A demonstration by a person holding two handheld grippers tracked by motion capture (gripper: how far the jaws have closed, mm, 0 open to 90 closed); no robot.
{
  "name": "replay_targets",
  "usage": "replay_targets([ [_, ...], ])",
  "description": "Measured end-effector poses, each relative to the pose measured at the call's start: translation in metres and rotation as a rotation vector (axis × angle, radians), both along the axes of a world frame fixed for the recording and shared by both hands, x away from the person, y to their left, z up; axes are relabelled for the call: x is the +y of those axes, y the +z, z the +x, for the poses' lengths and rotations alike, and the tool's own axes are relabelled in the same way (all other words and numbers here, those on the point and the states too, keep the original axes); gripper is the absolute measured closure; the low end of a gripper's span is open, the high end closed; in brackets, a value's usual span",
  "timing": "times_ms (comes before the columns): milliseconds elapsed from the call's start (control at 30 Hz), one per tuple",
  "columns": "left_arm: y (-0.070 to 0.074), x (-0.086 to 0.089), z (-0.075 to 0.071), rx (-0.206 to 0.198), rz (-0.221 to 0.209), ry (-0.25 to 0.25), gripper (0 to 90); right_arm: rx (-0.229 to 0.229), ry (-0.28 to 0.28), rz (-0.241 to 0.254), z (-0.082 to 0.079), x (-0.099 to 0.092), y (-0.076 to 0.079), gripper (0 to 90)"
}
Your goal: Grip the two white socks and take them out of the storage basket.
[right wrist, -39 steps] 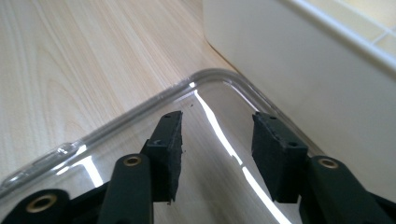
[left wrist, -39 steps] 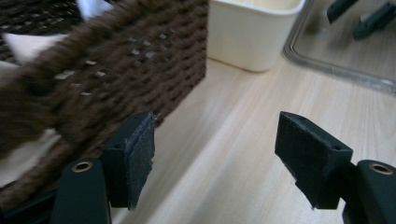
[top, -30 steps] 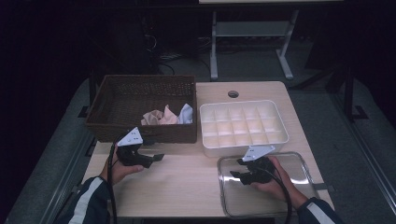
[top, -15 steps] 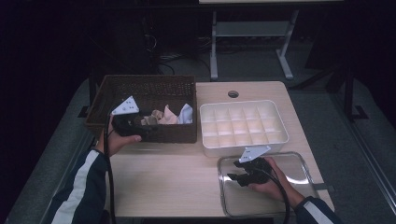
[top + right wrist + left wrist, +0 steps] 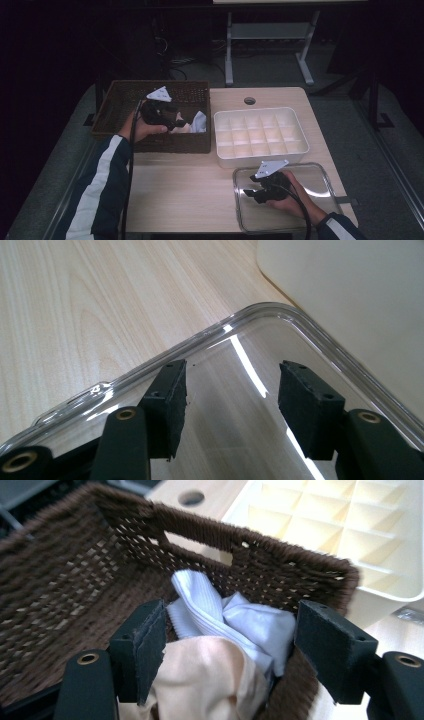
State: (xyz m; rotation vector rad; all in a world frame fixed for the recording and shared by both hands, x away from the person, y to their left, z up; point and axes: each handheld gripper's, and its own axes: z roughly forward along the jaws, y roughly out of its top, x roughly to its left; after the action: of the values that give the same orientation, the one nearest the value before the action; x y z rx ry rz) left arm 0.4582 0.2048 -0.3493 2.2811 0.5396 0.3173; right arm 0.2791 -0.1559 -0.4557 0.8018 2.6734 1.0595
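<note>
My left gripper [image 5: 176,120] hangs inside the brown wicker basket [image 5: 125,100], pointing at the crumpled cloths [image 5: 196,123] in its right near corner. In the left gripper view its jaws [image 5: 227,645] stand open around a white ribbed cloth [image 5: 220,612] and a peach cloth [image 5: 200,675]. The right pad is clear of the fabric. My right gripper [image 5: 249,191] rests over the clear plastic lid [image 5: 300,172] at the table's front right. Its jaws [image 5: 230,400] are open with nothing between them, just inside the lid's rounded corner [image 5: 200,335].
A white tray with several empty compartments [image 5: 260,132] stands between the basket and the lid, and its wall [image 5: 350,290] lies close beyond the lid's corner. The basket's woven wall [image 5: 260,555] rises just behind the cloths. Bare wooden tabletop [image 5: 175,185] lies at the front.
My left gripper has lifted off the table in front of the basket and moved away from the person into the basket, up to the cloths. The right gripper has stayed over the lid.
</note>
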Motion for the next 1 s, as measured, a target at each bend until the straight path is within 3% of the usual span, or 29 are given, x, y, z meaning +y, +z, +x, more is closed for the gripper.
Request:
replay_targets([
  [33,0.0,0.0,0.0,0.0,0.0,0.0,27.6,0.0,0.0,0.0,0.0,0.0,0.0,44.1],
  [100,-0.006,-0.01,0.008,-0.001,0.041,-0.004,27.6,0.004,0.005,0.002,0.001,0.0,-0.001,43.5],
  [167,-0.01,-0.017,0.016,0.022,0.06,-0.014,28.1,0.002,0.004,-0.001,0.001,0.0,-0.002,42.8],
  [233,-0.019,-0.028,0.031,0.049,0.086,-0.014,28.8,0.012,0.0,0.0,0.001,0.0,-0.003,41.4],
  [300,-0.023,-0.031,0.036,0.073,0.093,-0.015,28.5,0.013,-0.001,0.001,0.002,0.0,-0.003,40.9],
  [367,-0.035,-0.041,0.045,0.132,0.127,-0.051,28.6,0.01,0.003,0.0,0.002,0.0,-0.004,40.3],
  [433,-0.038,-0.044,0.047,0.15,0.144,-0.063,28.7,0.011,0.006,-0.001,0.001,0.0,-0.003,40.2],
  [533,-0.048,-0.056,0.05,0.157,0.206,-0.099,30.0,0.011,0.012,-0.007,0.0,-0.001,-0.003,39.0],
  [600,-0.057,-0.063,0.055,0.163,0.246,-0.094,31.7,0.005,0.02,-0.003,-0.001,-0.001,-0.002,38.5],
  [633,-0.057,-0.063,0.055,0.163,0.246,-0.094,31.7,0.005,0.02,-0.003,-0.001,-0.001,-0.002,38.5],
  [733,-0.067,-0.069,0.055,0.198,0.316,-0.116,31.6,0.005,0.033,0.002,-0.002,0.001,-0.001,37.8],
  [767,-0.071,-0.073,0.055,0.225,0.373,-0.127,30.8,0.004,0.038,0.003,-0.004,0.001,0.0,37.5],
  [800,-0.074,-0.074,0.055,0.239,0.402,-0.131,29.8,0.009,0.04,0.01,-0.004,0.001,0.0,37.5],
  [833,-0.074,-0.074,0.055,0.239,0.402,-0.131,28.7,0.009,0.04,0.01,-0.004,0.001,0.0,37.5],
  [867,-0.078,-0.076,0.057,0.255,0.436,-0.114,28.4,0.008,0.04,0.011,-0.003,0.001,0.001,37.3],
  [1000,-0.081,-0.078,0.057,0.258,0.455,-0.109,32.0,0.008,0.036,0.006,-0.003,0.001,0.001,37.5],
])
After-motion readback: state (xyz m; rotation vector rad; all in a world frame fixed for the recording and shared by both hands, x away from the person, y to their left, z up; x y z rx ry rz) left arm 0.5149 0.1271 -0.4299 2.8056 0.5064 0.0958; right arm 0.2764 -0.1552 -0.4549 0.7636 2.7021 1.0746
